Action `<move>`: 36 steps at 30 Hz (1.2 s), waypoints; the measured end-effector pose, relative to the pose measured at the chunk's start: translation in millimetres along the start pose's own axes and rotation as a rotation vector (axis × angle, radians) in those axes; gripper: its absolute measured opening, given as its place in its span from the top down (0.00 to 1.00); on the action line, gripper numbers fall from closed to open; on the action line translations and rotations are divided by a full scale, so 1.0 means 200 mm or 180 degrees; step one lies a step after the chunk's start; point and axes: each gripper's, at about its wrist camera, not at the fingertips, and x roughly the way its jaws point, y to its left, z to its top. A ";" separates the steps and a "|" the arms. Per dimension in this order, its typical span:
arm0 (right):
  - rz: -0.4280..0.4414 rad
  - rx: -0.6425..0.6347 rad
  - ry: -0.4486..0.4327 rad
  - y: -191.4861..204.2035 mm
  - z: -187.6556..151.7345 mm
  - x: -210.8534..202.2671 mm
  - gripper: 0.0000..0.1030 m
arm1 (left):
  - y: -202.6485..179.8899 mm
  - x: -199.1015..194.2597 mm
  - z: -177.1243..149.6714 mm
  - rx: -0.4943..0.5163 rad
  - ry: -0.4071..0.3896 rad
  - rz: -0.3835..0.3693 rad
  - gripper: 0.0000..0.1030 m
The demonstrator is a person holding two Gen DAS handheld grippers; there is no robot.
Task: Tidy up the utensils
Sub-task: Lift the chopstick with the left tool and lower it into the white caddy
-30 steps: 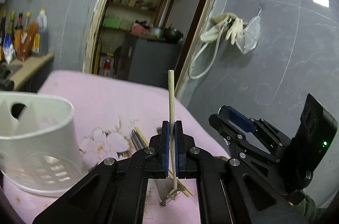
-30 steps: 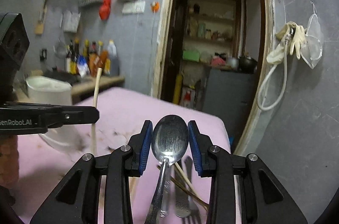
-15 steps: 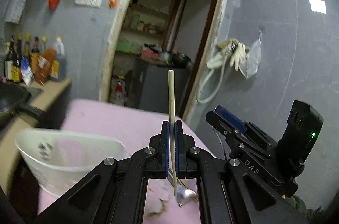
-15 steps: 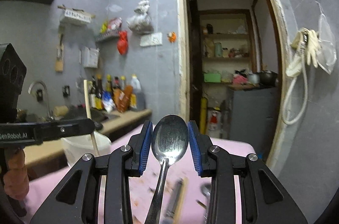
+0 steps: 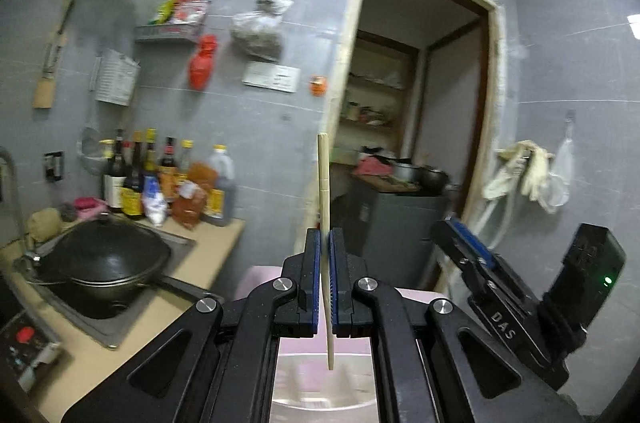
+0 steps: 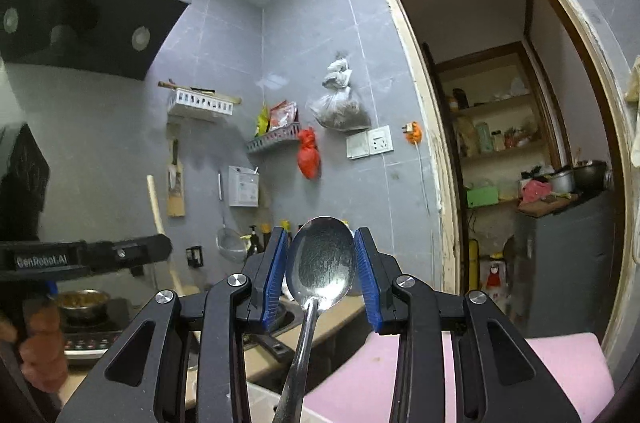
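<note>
My left gripper (image 5: 325,243) is shut on a pale wooden chopstick (image 5: 324,183) that stands upright between its blue pads. Its lower end hangs over the white utensil holder (image 5: 320,379), seen low between the gripper's arms. My right gripper (image 6: 320,255) is shut on a metal spoon (image 6: 320,263), with the bowl upright between the pads and the handle running down toward the camera. In the right wrist view the left gripper (image 6: 120,253) and its chopstick (image 6: 158,211) are at the left, with a hand (image 6: 40,343) on the grip. The right gripper (image 5: 480,259) shows at the right of the left wrist view.
The pink-covered table (image 6: 560,363) lies low under both grippers. A counter at the left bears a black wok (image 5: 100,263) in a sink and several bottles (image 5: 160,183). A range hood (image 6: 80,15) hangs above a steel bowl (image 6: 82,303). A doorway (image 6: 520,143) opens behind.
Both grippers have risen and tipped upward with the chopstick and spoon still held. The table and the loose utensils on it have dropped out of view; the holder now sits under the left gripper.
</note>
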 end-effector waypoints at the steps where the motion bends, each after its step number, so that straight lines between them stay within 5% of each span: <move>1: -0.0019 -0.0043 -0.0030 0.02 -0.02 0.03 0.69 | 0.03 0.02 -0.02 -0.0002 0.0021 0.0062 0.98; 16: -0.0479 -0.0467 0.0001 0.07 -0.35 0.12 0.69 | 0.19 0.23 -0.35 -0.0002 0.0216 0.0352 0.98; 31: -0.0347 -0.0298 0.0444 0.04 -0.51 0.09 0.67 | 0.25 0.25 -0.47 -0.0235 0.0524 0.0068 0.97; 34: -0.0293 -0.0253 0.0524 0.03 -0.50 0.06 0.56 | 0.26 0.24 -0.47 -0.0356 0.0627 -0.0072 0.92; 36: -0.0263 -0.0223 0.0544 0.02 -0.49 0.04 0.55 | 0.26 0.22 -0.47 -0.0415 0.0613 -0.0109 0.73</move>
